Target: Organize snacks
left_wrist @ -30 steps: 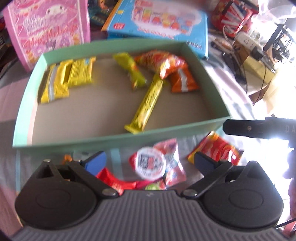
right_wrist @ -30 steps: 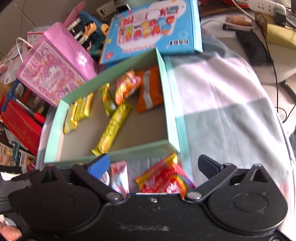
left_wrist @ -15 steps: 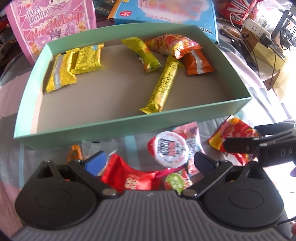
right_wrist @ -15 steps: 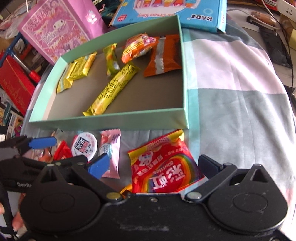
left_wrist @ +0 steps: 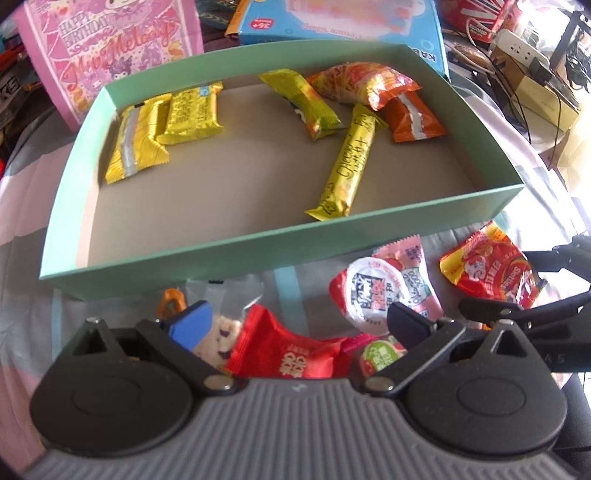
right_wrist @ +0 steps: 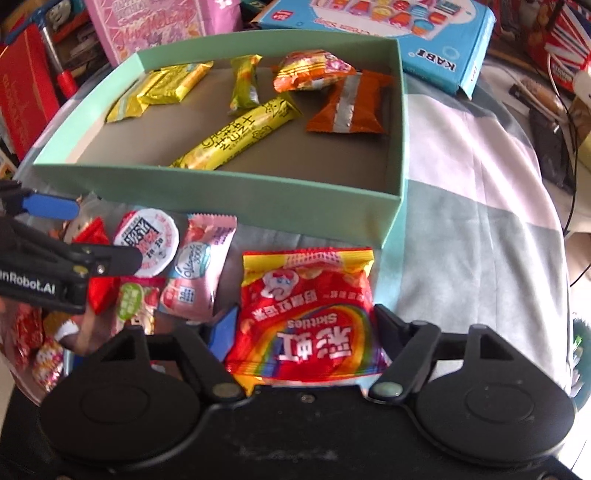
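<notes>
A mint-green box (left_wrist: 221,254) (right_wrist: 221,192) holds several snacks, among them a long yellow bar (left_wrist: 351,166) (right_wrist: 236,136). Loose snacks lie on the cloth in front of it. My right gripper (right_wrist: 306,325) (left_wrist: 517,280) straddles a red Skittles bag (right_wrist: 306,306) (left_wrist: 487,269) lying flat. Its jaws are closing, with the pads at the bag's side edges and no squeeze visible. My left gripper (left_wrist: 295,321) (right_wrist: 85,232) is open wide over a red packet (left_wrist: 291,354), beside a round jelly cup (left_wrist: 373,291) (right_wrist: 147,243) and a pink packet (right_wrist: 195,273).
A pink gift bag (left_wrist: 110,55) and a blue toy box (left_wrist: 340,22) (right_wrist: 388,29) stand behind the green box. A power strip with cables (left_wrist: 524,48) is at the far right, a red carton (right_wrist: 22,85) at the left. Checked cloth (right_wrist: 480,221) stretches right of the box.
My right gripper has swung over the Skittles bag and its fingers have come in from wide open to the bag's edges. My left gripper has dropped a little toward the loose snacks.
</notes>
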`<state>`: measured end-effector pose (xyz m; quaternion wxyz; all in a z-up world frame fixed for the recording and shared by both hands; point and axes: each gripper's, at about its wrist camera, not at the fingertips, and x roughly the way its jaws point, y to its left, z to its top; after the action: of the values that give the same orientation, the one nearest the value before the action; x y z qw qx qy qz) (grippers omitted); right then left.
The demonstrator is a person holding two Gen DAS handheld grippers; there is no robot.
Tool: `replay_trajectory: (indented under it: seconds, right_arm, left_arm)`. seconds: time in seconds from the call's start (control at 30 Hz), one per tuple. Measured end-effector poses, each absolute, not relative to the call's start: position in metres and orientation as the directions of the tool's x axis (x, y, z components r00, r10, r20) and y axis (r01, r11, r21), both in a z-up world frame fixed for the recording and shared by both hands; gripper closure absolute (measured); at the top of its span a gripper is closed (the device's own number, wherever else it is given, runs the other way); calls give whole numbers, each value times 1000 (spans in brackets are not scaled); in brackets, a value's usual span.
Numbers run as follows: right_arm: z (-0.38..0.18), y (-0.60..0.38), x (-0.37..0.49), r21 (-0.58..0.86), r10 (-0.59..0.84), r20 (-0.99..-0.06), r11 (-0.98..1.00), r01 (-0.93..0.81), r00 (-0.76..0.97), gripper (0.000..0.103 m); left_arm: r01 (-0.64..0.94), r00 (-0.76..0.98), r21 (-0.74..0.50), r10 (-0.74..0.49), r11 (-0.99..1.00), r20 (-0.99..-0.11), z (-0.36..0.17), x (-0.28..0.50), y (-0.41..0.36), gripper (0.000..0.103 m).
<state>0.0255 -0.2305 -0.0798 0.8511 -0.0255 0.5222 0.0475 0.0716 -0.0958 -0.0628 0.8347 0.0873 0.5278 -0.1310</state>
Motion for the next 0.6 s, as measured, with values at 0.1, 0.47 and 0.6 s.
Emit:
replay_trajectory:
  seconds: [0.1,0.47,0.6]
  right_arm:
    - [-80,-236,20,10,52,-886,996,-93,460,32]
    - [-73,-279,19,185,145,-875,982,42,461,33]
    - [-73,-288,16,230,178,-869,972,57,462,33]
  left_arm:
    - [349,409,22,-130,937,-903,-65,70,-107,0]
    - [415,391,-33,-211,909,-896,-72,70,-127,61]
    - [396,396,-37,-206,918,-895,-67,67,-120,61]
